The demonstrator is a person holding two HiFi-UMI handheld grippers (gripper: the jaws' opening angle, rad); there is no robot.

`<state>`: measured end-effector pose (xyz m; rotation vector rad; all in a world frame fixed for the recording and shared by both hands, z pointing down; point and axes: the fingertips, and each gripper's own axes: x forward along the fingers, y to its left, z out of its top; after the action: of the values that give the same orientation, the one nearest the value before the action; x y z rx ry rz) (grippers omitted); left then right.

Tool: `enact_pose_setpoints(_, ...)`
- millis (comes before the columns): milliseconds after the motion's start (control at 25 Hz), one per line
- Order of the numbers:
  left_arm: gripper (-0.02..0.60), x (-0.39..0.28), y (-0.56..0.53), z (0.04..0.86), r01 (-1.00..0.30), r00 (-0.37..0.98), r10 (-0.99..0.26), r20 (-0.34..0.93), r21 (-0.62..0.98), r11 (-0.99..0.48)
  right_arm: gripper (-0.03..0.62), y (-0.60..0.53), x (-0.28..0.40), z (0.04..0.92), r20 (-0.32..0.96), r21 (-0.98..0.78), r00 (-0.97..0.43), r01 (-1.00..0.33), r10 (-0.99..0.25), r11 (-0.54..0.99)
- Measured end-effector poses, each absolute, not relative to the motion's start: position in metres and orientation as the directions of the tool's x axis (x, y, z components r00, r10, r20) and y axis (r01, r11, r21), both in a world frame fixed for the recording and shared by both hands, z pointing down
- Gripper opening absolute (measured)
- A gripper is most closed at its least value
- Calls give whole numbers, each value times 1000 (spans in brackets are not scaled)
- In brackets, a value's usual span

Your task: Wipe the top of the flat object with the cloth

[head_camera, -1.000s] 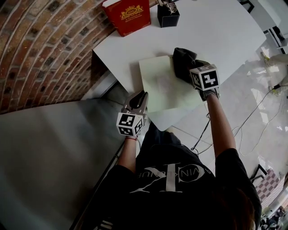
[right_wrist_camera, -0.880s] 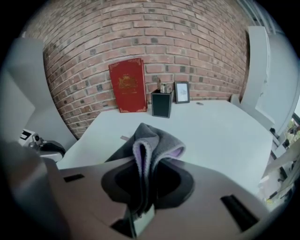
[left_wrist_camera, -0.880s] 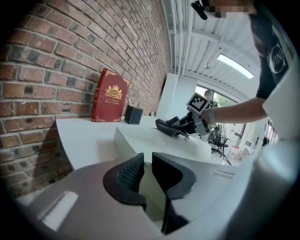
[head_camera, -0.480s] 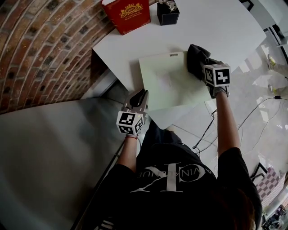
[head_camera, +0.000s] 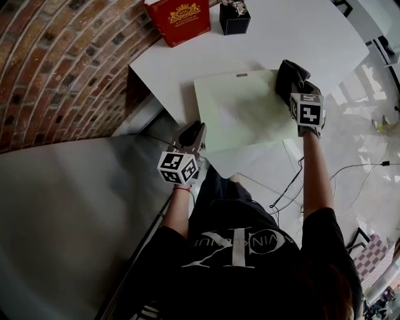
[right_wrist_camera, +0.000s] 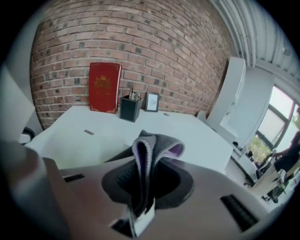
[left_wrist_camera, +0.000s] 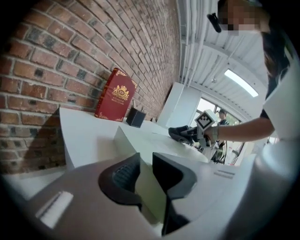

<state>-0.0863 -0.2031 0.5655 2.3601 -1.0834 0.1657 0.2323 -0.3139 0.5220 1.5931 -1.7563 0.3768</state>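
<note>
Wiping: the cloth (right_wrist_camera: 149,150), dark grey with a lilac lining, stands folded between the fingers of the right gripper (right_wrist_camera: 147,180). They are clenched on it, so the loose part hangs past the tips.
Steadying: the fingers of the left gripper (left_wrist_camera: 145,171) are closed on the board (head_camera: 240,109) at its near left corner, with its edge between the pads. This grip probably stops the board sliding under the wipe.
Board: pale and flat on the table (head_camera: 300,31), it stretches ahead of the left fingers.
Cloth place: on the board's far right corner, under and ahead of the right fingertips, well apart from the left fingers.
Stage: judged mid-wipe, at the right end of a pass.
Clutter: book (head_camera: 177,19) and pen holder (head_camera: 234,19) stand far beyond both sets of fingers, clear of the wiping.
</note>
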Motion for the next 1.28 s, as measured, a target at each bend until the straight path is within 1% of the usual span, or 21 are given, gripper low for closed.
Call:
enact_pose_setpoints(40, 87, -88, -204, 562, -722, 676, -676, 293, 448, -527, 57, -313, 230, 513, 646, 267, 33, -945, -763, 186)
enact_pose_setpoints(120, 193, -89, -204, 554, -698, 689, -682, 245, 479, -532, 57, -311, 218, 495, 598, 261, -4, -944, -801, 200)
enact_pose_setpoints(240, 204, -89, -199, 549, -693, 701, -672, 238, 448, -565, 57, -307, 186, 473, 553, 217, -104, -940, -827, 263)
enact_pose_setpoints(360, 204, -90, -191, 550, -704, 696, -670, 258, 429, -566, 57, -300, 140, 460, 526, 149, -227, -924, -819, 352)
enact_pose_setpoints(560, 202, -92, -175, 561, -722, 683, -659, 314, 425, -546, 57, -285, 55, 450, 489, 4, -439, -863, -754, 504)
enact_pose_setpoints(600, 177, -93, -172, 564, -725, 681, -654, 329, 424, -542, 57, -282, 39, 448, 483, -18, -473, -847, -737, 531)
enact_pose_setpoints(640, 137, -93, -169, 565, -727, 680, -652, 337, 425, -539, 57, -278, 23, 447, 477, -40, -506, -829, -719, 557)
enact_pose_setpoints(680, 122, -94, -166, 565, -728, 679, -653, 337, 425, -538, 57, -275, 8, 445, 471, -63, -538, -811, -699, 582)
enact_pose_setpoints(720, 109, -94, -164, 565, -728, 679, -654, 334, 423, -540, 57, -271, -7, 444, 465, -84, -569, -791, -679, 605)
enact_pose_setpoints(840, 110, -92, -159, 564, -730, 682, -642, 351, 385, -565, 57, -260, -44, 447, 456, -154, -642, -739, -616, 656)
enact_pose_setpoints(960, 110, -89, -155, 564, -720, 693, -614, 376, 360, -593, 57, -251, -68, 463, 474, -273, -690, -705, -547, 654)
enact_pose_setpoints(1040, 110, -89, -153, 566, -717, 697, -603, 388, 356, -599, 57, -247, -75, 483, 515, -333, -693, -704, -505, 627)
enact_pose_setpoints(1160, 109, -88, -153, 570, -721, 692, -596, 407, 355, -595, 57, -247, -72, 518, 605, -319, -642, -738, -471, 595)
enact_pose_setpoints(1280, 83, -86, -151, 572, -718, 695, -590, 410, 362, -594, 57, -244, -68, 538, 663, -268, -602, -745, -444, 611)
